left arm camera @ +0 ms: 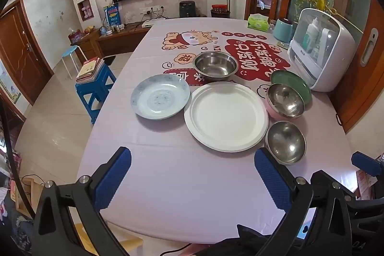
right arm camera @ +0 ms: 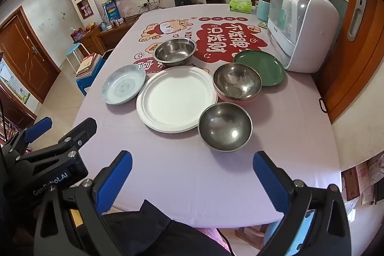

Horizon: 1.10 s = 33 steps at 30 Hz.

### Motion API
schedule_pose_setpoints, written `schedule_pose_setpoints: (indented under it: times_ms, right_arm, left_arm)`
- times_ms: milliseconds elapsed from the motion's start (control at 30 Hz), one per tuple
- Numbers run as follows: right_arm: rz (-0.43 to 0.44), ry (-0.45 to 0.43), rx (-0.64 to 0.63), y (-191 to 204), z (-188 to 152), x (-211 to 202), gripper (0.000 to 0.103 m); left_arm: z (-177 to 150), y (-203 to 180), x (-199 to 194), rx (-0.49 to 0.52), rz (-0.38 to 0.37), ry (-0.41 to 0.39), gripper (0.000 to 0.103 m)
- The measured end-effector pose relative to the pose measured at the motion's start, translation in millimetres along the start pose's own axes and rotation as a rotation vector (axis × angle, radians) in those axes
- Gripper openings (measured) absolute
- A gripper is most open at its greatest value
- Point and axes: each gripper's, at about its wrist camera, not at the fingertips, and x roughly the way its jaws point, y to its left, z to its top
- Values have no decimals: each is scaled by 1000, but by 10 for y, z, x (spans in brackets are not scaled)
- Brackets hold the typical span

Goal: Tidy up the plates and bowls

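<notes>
A large white plate (left arm camera: pixel 225 116) (right arm camera: pixel 176 98) lies mid-table. A blue patterned plate (left arm camera: pixel 160 96) (right arm camera: pixel 123 84) lies to its left and a green plate (left arm camera: pixel 291 83) (right arm camera: pixel 260 66) at the right. A wide steel basin (left arm camera: pixel 215 64) (right arm camera: pixel 174 52) stands behind. A steel bowl with pink outside (left arm camera: pixel 285 100) (right arm camera: pixel 237 82) overlaps the green plate's near edge. A smaller steel bowl (left arm camera: pixel 285 142) (right arm camera: pixel 225 127) is nearest. My left gripper (left arm camera: pixel 192 172) and right gripper (right arm camera: pixel 192 172) are open and empty over the table's near edge.
A pink printed tablecloth (left arm camera: pixel 187 179) covers the table. A white sterilizer cabinet (left arm camera: pixel 319 49) (right arm camera: pixel 300 25), a teal kettle (left arm camera: pixel 284 30) and a green tissue box (left arm camera: pixel 258 23) stand at the back right. A blue stool with books (left arm camera: pixel 96 85) stands left of the table.
</notes>
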Motion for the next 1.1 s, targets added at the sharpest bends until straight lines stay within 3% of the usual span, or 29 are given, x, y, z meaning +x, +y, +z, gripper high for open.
schedule_pose_setpoints:
  times_ms: [1100]
  right_arm:
    - [11,2,3,-112,-17,-21,101]
  left_arm:
    - [27,-115,-82,-9,-24,-11,102]
